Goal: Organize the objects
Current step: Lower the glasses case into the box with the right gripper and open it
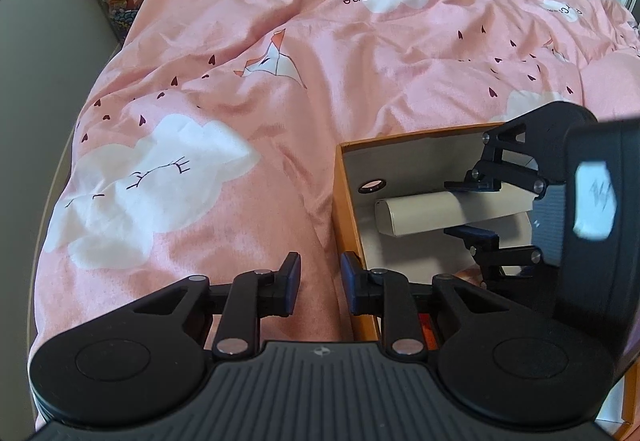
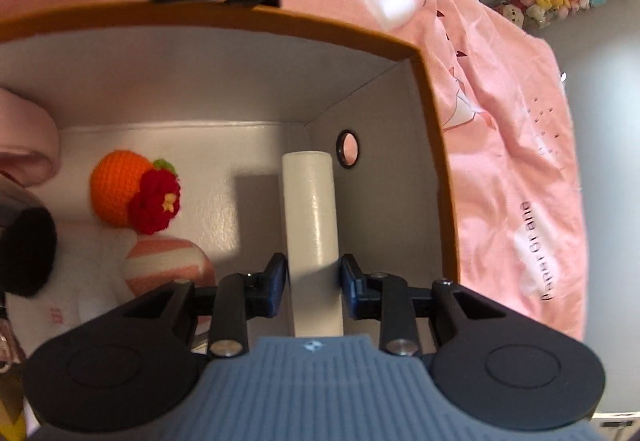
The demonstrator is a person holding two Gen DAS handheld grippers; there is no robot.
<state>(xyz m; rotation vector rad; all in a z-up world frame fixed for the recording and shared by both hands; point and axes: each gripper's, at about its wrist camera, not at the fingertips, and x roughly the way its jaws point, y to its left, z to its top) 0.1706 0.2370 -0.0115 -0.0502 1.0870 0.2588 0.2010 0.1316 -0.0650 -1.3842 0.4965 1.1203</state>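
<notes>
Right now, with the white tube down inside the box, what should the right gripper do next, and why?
Probably open the right gripper and let go. Its pads clamp the white tube, which already lies low inside the orange box, its far end near the wall with the round hole, clear of the crochet orange. Then lift straight out.

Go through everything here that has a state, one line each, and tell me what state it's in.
Orange box: open, no lid on, resting on the pink duvet.
White tube: lying inside the box, gripped near one end.
Right tool: shut on the white tube, reaching into the box.
Left tool: nearly closed over the box's left wall; whether it pinches it I cannot tell.
Crocheted orange: resting on the box floor, untouched.
</notes>
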